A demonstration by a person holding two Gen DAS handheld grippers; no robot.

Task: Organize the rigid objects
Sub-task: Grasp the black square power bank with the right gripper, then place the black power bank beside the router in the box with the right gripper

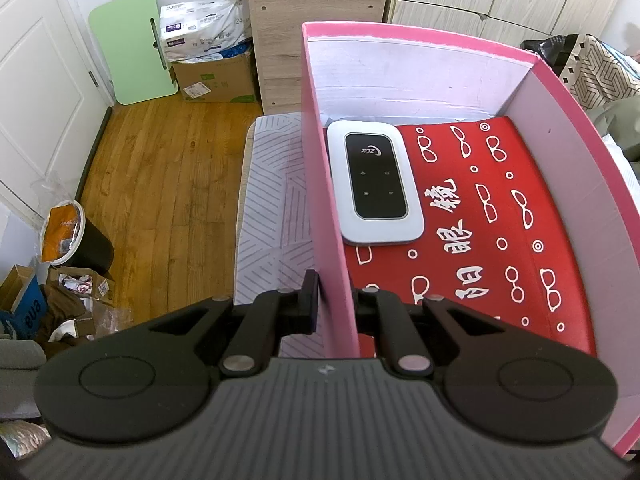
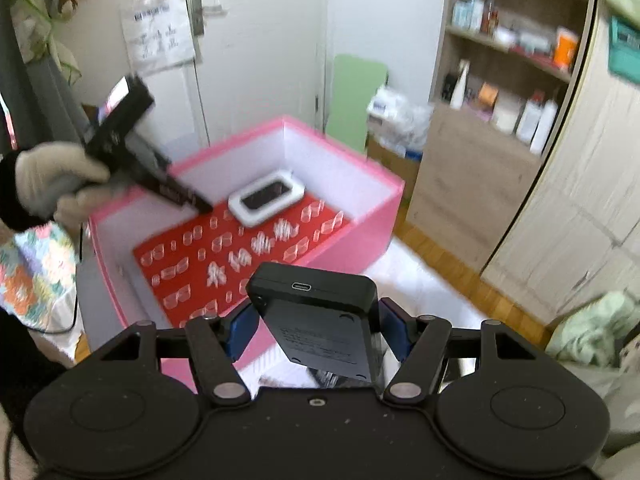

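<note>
The left gripper [image 1: 334,300] has its fingers pinching the near side wall of the pink box [image 1: 404,30], one finger outside the wall and one inside, and that looks like a steadying hold, keeping the box from sliding on the bed [image 1: 268,200] while things go in. Inside the box, a red glasses case [image 1: 500,216] printed with white spectacles covers most of the floor, and a white pocket router [image 1: 374,184] lies flat on it, tucked against the held wall, towards the box's far end.

Over to the right gripper [image 2: 316,320]: its fingers are spread wide around a black device [image 2: 320,320], blue pads against its two long edges, the end with the charging port pointing away from the camera towards the box. The device sits squarely between the fingers, tilted nose-up, held in the air short of the box's near corner. In this view a gloved hand [image 2: 52,180] grips the left tool at the box's wall. The open patch of red beside the router looks like the likely landing spot.
</note>
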